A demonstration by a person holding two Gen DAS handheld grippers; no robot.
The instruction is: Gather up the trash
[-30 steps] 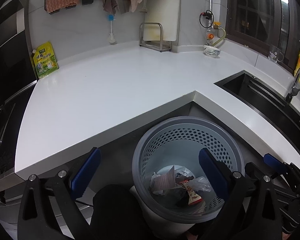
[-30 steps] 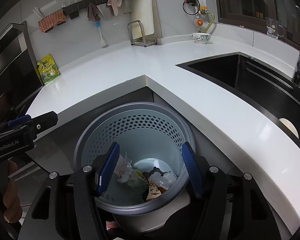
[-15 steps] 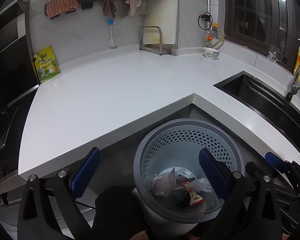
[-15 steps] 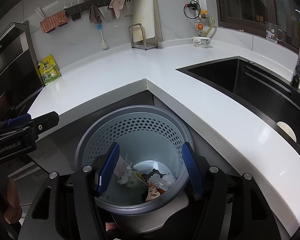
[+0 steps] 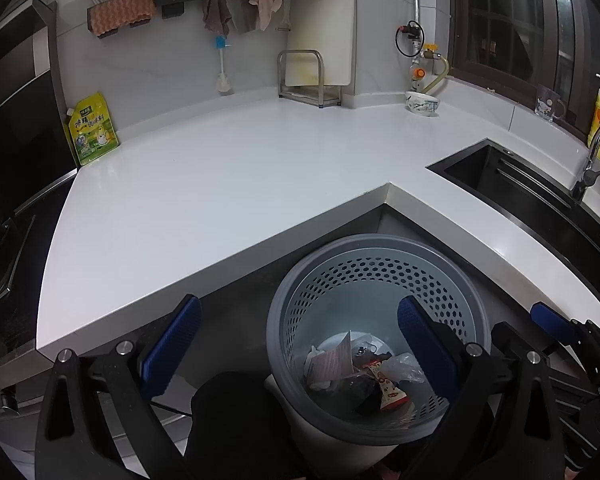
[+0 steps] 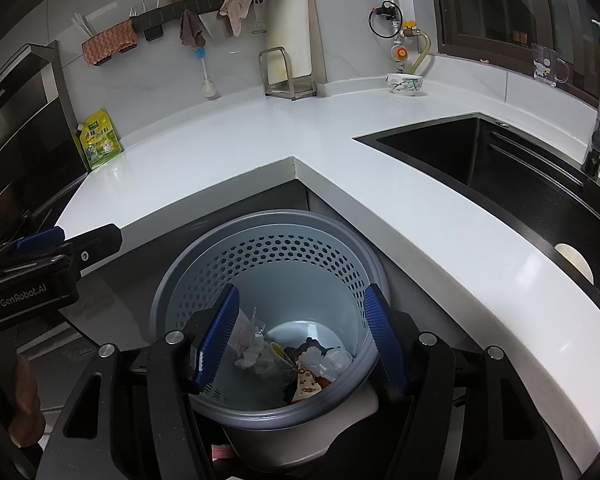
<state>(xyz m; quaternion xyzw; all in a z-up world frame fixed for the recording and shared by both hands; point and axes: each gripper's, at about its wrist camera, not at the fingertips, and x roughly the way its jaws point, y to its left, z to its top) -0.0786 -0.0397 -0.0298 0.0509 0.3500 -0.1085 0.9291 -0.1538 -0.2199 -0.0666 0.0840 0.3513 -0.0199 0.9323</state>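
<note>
Below both tools, wrappers and crumpled paper [image 6: 296, 364] at the bottom of the perforated grey bin [image 6: 268, 248] under the bench [image 6: 220, 148] corner; right tool [image 6: 298, 340], wide and empty, directly above, nearer than left tool [image 5: 300, 346], likewise wide and empty.

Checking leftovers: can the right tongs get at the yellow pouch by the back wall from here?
Probably not without moving. The yellow pouch stands far across the countertop, while the right tongs hang open over the trash bin. Nothing blocks the path.
</note>
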